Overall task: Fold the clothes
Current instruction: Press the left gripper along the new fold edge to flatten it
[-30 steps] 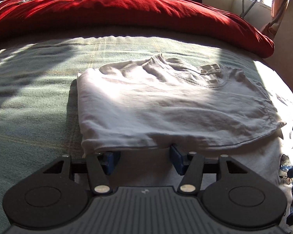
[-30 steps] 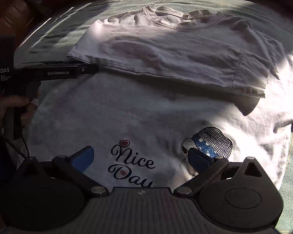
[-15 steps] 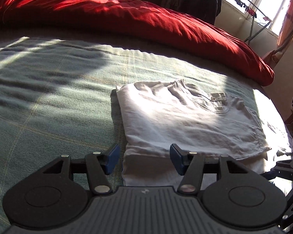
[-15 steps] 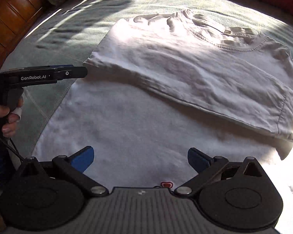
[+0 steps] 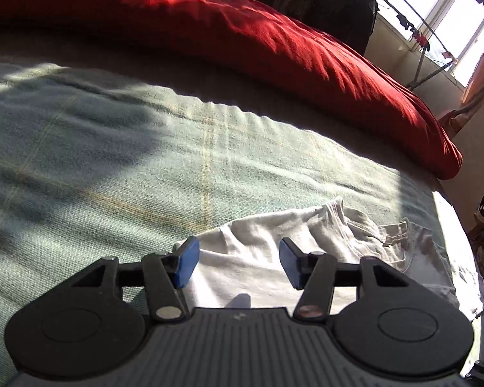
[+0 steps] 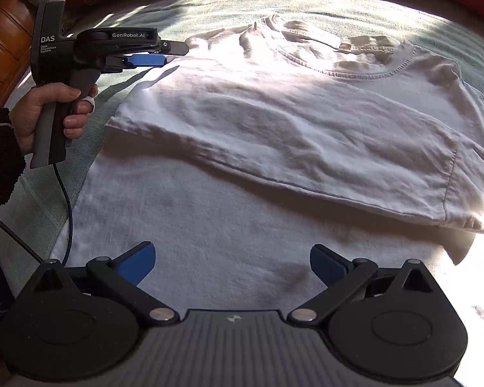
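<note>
A white T-shirt (image 6: 274,122) lies on the bed with its lower half folded up over the chest, neckline at the far side. In the left wrist view only its left shoulder corner and collar (image 5: 274,242) show. My left gripper (image 5: 237,262) hangs open just above that corner, nothing between its blue pads. The right wrist view shows the left gripper (image 6: 164,53) from the side, held by a hand, at the shirt's far left edge. My right gripper (image 6: 232,262) is open wide over the shirt's bare near layer, holding nothing.
A green woven blanket (image 5: 96,161) covers the bed. A red duvet (image 5: 242,32) is bunched along the far side. Hanging clothes and a drying rack (image 5: 419,38) stand by the window. A wooden panel (image 6: 3,32) sits at the left, and the left gripper's cable (image 6: 69,213) hangs down.
My left gripper has moved forward from the fold's near edge to the shirt's far left shoulder corner. My right gripper has slid forward over the shirt, past the printed text. Both stayed open.
</note>
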A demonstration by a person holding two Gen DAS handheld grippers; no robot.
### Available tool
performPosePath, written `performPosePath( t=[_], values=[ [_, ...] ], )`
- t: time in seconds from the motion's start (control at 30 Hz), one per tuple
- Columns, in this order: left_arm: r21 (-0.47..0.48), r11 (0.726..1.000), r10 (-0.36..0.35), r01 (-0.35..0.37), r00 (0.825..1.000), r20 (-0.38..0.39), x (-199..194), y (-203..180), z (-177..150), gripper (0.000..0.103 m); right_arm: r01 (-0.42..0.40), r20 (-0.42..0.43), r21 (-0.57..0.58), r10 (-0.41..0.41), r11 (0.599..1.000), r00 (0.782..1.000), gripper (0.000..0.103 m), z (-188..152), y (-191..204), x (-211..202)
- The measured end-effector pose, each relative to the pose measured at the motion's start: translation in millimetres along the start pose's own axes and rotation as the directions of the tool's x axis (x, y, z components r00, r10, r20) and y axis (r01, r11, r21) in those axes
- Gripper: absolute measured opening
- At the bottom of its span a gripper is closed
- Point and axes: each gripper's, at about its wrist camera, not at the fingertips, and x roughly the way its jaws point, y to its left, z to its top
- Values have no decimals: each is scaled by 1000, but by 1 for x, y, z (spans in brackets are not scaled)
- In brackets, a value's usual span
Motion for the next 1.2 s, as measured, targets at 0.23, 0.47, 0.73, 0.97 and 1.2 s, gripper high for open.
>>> performPosePath(
  t=[0.23,0.47,0.73,0.97,1.2],
  values=[
    [50,999,-8,6,999,36,-60,-12,-13,56,-15,1,20,15,1000,1000,103,-1,-4,5],
    [40,999,-7,14,985,-172,-73,-23,-77,56,-23,-5,0,23,1000,1000,103,-2,-3,5],
    [75,994,-74,81,993,-91,-92,-46,-64,55,-3,8,-12,3,1000,1000,103,-10,-11,-6],
    [52,995,-74,88,972,-223,-49,-54,-81,53,5,49,44,-7,999,999,103,-12,-24,-17],
    [55,996,-63,77,973,-220,-53,-63,-68,55,13,68,76,-18,997,998,103,-25,-46,-24]
  ],
)
